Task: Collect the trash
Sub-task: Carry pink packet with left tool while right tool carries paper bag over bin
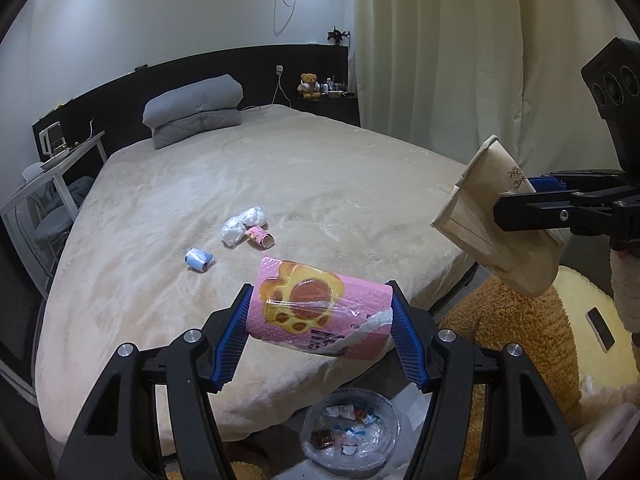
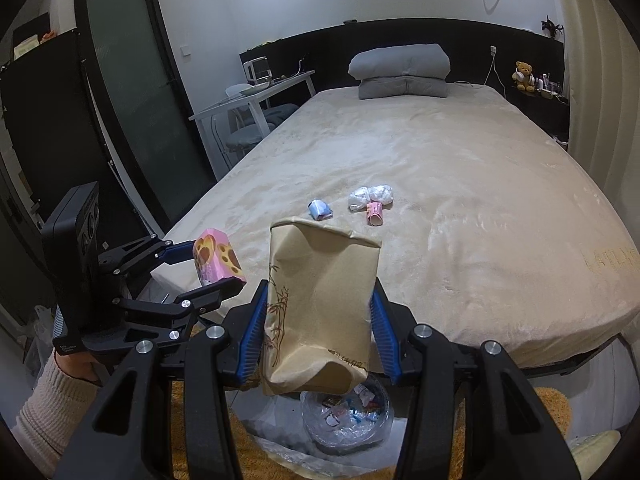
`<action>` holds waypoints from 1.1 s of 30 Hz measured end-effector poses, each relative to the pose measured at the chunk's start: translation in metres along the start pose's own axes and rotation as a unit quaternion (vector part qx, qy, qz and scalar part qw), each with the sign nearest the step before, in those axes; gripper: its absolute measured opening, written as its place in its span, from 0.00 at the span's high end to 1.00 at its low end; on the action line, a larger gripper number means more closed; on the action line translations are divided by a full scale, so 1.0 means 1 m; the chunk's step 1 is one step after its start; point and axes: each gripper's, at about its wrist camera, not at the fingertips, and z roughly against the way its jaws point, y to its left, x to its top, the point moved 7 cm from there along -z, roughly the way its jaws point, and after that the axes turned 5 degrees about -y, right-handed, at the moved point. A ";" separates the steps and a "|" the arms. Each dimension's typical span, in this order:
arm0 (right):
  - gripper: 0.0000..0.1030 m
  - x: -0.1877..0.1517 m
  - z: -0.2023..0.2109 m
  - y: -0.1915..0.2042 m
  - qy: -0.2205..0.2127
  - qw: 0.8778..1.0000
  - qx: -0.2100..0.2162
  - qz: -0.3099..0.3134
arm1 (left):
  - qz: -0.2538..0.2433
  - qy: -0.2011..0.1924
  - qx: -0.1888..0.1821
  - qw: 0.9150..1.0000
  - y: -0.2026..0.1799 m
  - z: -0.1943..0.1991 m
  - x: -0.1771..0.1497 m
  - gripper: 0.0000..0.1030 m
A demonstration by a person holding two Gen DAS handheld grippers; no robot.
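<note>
left wrist view first, and the left gripper (image 1: 320,332) has its blue pads (image 1: 230,340) clamped on both ends of a pink tissue pack (image 1: 316,312) with a yellow paw print, held in the air over the near edge of the bed (image 1: 280,168); torn clear film curls off the pack's front; out on the beige blanket lie a crumpled white plastic wad (image 1: 242,226), a small pink wrapper (image 1: 260,237) touching it, and a blue wrapper (image 1: 199,260) a little nearer, apart from the pair; below the jaws, on the floor, a clear trash bag (image 1: 350,428) sits open with scraps inside; off to the right the right gripper (image 1: 532,200) grips a tan paper pack (image 1: 496,216), tilted; a brown plush (image 1: 516,320) lies under it.

right wrist view now, and the right gripper (image 2: 318,320) is squeezing that tan paper pack (image 2: 320,304) between its pads, standing upright, dented at the sides; the clear trash bag (image 2: 346,416) is directly beneath it on the floor; at left the left gripper (image 2: 208,268) pinches the pink tissue pack (image 2: 218,260), a cream sleeve (image 2: 44,412) behind it; further up the bed (image 2: 480,208) the blue wrapper (image 2: 320,209), the white plastic wad (image 2: 370,195) and the small pink wrapper (image 2: 375,213) wait; grey pillows (image 2: 400,70) are stacked at the head.
</note>
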 end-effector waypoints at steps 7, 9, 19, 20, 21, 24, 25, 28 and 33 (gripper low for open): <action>0.53 -0.014 0.019 0.006 -0.005 1.000 -0.003 0.000 | -0.008 -0.006 -0.001 1.000 -0.015 0.018 -0.002 0.39; 0.53 -0.016 0.021 0.006 -0.004 1.000 -0.003 -0.002 | -0.007 -0.005 -0.003 1.000 -0.016 0.019 -0.002 0.39; 0.53 -0.032 0.000 -0.005 0.019 1.000 -0.003 -0.013 | -0.001 0.008 -0.012 1.000 -0.018 0.010 -0.013 0.39; 0.53 -0.035 -0.004 -0.007 0.024 1.000 -0.003 -0.015 | 0.001 0.012 -0.014 1.000 -0.017 0.006 -0.016 0.39; 0.53 -0.038 -0.010 -0.009 0.030 0.999 -0.002 -0.018 | 0.004 0.016 -0.015 1.000 -0.017 0.002 -0.019 0.39; 0.53 -0.049 -0.028 -0.017 0.051 0.998 -0.001 -0.027 | 0.014 0.033 -0.022 0.999 -0.014 -0.012 -0.030 0.39; 0.53 -0.052 -0.034 -0.019 0.058 0.998 -0.001 -0.030 | 0.016 0.039 -0.025 0.999 -0.014 -0.017 -0.035 0.39; 0.53 -0.065 -0.054 -0.027 0.082 0.996 0.001 -0.041 | 0.026 0.059 -0.033 0.997 -0.014 -0.034 -0.050 0.39; 0.53 -0.084 -0.083 -0.038 0.117 0.992 0.002 -0.053 | 0.040 0.094 -0.046 0.994 -0.013 -0.060 -0.075 0.39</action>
